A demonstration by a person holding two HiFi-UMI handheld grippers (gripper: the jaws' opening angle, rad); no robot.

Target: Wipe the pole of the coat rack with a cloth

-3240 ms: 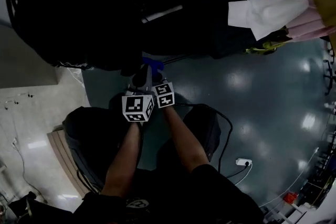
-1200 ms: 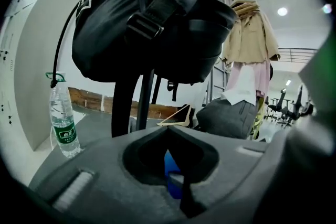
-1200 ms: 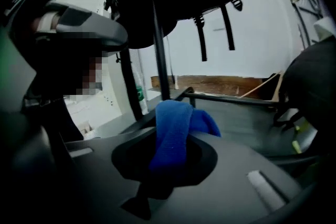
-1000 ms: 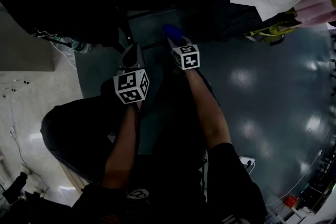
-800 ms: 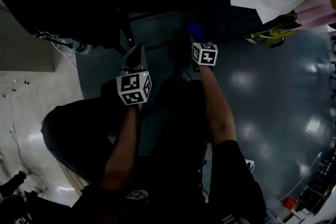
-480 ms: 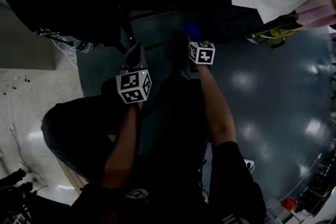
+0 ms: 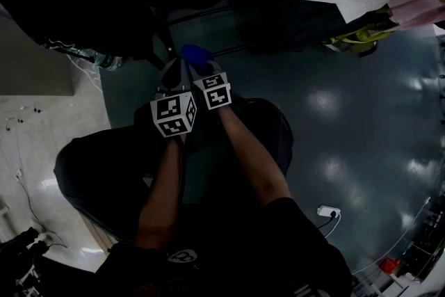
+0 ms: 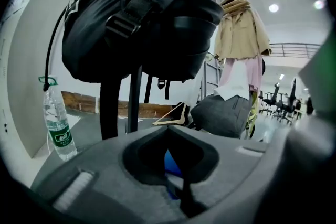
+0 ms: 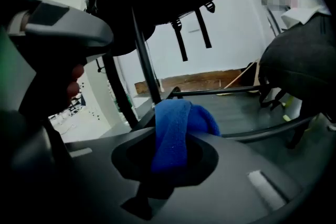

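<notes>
So the cloth [image 9: 176, 134] is a bright blue, fuzzy terry kind of thing, bunched into a thick fold and sticking up out of the right claw [image 9: 170, 165], which is clamped tight on it. It sits right in front of the lower part of the pole [image 9: 144, 55], a thin dark tube. Can't tell if it's actually touching the pole.

The left claw [image 8: 170, 157] has its jaws pulled together. A sliver of blue shows in the recess between them, and I can't say whether that's pinched or just behind.

The head view shows something neither gripper view does: both claws are side by side, nearly touching, with the cloth poking out ahead of them over the glossy dark floor [image 7: 334, 135].

The left gripper view gets the surroundings. There's a black backpack [image 8: 126, 13] with webbing straps hanging up top. A clear plastic water bottle [image 8: 56, 123] with a green label stands to the left. Off to the right hangs a beige coat [image 8: 241, 34], and a wooden hanger [image 8: 170, 115] lies on the floor.
</notes>
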